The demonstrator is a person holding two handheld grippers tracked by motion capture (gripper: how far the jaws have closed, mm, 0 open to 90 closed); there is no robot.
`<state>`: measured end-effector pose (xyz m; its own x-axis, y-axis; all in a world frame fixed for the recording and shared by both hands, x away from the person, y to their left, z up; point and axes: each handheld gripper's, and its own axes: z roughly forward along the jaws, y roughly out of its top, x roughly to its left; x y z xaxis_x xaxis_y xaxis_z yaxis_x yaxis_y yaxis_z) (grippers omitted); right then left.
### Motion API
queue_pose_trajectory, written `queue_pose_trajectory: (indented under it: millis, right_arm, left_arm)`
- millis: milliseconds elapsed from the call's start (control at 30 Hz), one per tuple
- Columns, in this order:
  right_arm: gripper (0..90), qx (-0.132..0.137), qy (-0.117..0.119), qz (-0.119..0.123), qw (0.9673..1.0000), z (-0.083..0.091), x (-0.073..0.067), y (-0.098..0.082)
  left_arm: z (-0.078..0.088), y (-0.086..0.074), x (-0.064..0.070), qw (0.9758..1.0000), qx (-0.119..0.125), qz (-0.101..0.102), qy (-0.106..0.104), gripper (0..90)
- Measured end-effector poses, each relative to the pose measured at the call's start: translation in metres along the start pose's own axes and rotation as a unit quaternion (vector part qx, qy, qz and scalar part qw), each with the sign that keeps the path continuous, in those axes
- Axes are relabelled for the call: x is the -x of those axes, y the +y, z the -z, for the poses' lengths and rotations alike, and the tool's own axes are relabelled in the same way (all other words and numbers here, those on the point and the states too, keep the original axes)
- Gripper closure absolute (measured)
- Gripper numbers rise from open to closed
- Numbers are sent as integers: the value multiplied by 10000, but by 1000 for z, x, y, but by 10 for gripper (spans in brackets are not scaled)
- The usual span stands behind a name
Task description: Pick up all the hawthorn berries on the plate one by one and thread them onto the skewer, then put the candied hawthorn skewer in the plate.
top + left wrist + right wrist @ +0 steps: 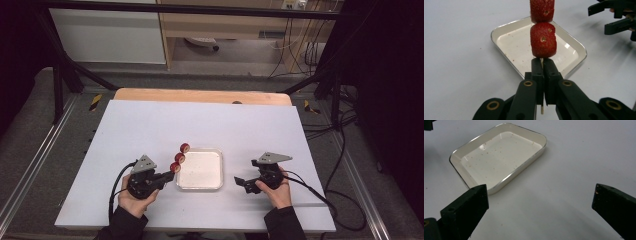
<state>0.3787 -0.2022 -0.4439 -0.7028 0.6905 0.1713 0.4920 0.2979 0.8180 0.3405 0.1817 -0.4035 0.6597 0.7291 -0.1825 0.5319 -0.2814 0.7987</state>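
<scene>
Skewer pinched, tray empty
My left tongs [541,67] pinch the strawberry skewer [543,40] over the tray's [216,170] left edge; right tongs [539,205] spread, open tabletop [150,125] around.

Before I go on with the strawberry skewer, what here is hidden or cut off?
- Left gripper view: the top red strawberry is cut by the upper edge; a third one lies beyond it.
- Left gripper view: the thin wooden stick is mostly hidden between the shut left gripper jaws.
- High view: crumbs in the white rectangular tray are too small.
</scene>
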Motion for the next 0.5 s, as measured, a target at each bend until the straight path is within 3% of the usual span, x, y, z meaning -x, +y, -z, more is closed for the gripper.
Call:
queue_pose_trajectory:
  millis: [500]
  right_arm:
    - [9,36,-179,-79,9998,28,13,-22]
  left_arm:
    - [-25,28,7,9995,-287,-162,34,878]
